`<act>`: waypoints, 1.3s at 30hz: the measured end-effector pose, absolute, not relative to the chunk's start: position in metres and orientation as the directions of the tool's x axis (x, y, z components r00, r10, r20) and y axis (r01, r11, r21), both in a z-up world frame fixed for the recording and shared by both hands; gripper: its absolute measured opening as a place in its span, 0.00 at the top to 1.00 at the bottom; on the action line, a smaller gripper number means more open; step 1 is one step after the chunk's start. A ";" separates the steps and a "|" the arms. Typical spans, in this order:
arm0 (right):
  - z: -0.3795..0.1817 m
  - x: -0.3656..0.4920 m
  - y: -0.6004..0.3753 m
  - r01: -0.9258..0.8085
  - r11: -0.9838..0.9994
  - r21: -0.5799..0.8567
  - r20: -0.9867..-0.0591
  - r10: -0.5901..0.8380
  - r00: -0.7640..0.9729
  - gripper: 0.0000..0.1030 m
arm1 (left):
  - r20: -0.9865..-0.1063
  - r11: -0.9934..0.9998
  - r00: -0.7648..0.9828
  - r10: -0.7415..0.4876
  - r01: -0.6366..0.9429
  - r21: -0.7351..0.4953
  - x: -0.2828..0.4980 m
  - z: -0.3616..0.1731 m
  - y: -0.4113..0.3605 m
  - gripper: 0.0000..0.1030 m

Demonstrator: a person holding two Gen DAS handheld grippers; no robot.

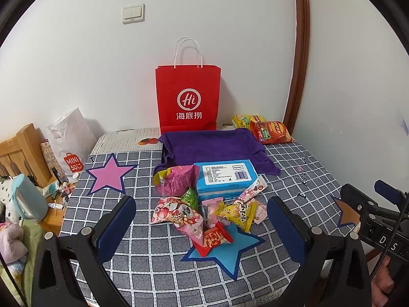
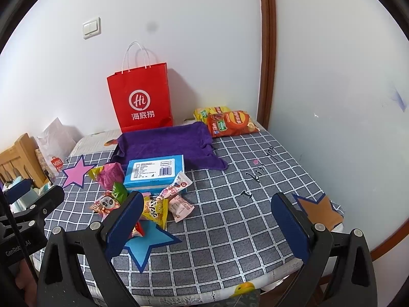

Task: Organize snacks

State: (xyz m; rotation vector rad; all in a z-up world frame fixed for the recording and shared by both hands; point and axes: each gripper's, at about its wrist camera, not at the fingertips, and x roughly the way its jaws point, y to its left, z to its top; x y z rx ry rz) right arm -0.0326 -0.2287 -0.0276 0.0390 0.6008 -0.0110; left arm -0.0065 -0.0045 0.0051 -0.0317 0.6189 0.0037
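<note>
Both grippers hang wide and empty above the counter point(image 1: 294, 168); our left gripper point(image 1: 202, 227) straddles the snack pile point(image 1: 204, 212), our right gripper point(image 2: 207, 225) sits further right over bare cloth. The snacks lie heaped on and just behind the blue star point(image 1: 225, 250), touching the blue box point(image 1: 225, 179); behind that the purple towel point(image 1: 212, 148) drapes what looks like a tray. The wrappers overlap, so a close on one could drag its neighbour along or pinch only a crimped edge and let it slip; the slick film makes that likelier. Reaching for the rear packets, we could nudge the box. The chip bags point(image 2: 230, 122) lie well apart near the wall; the red bag point(image 1: 188, 97) stands upright and could tip if bumped.
</note>
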 end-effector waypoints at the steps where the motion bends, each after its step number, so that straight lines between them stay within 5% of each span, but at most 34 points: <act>1: -0.027 -0.033 -0.228 0.021 0.999 0.031 -0.564 0.000 0.826 0.04 | -0.581 0.999 0.814 -0.006 -0.013 -0.030 -0.006 0.005 -0.004 0.01; 39: -0.025 -0.036 -0.227 0.010 0.999 0.031 -0.555 0.008 0.832 0.04 | -0.564 0.999 0.826 -0.023 0.004 -0.034 -0.011 0.008 -0.007 0.01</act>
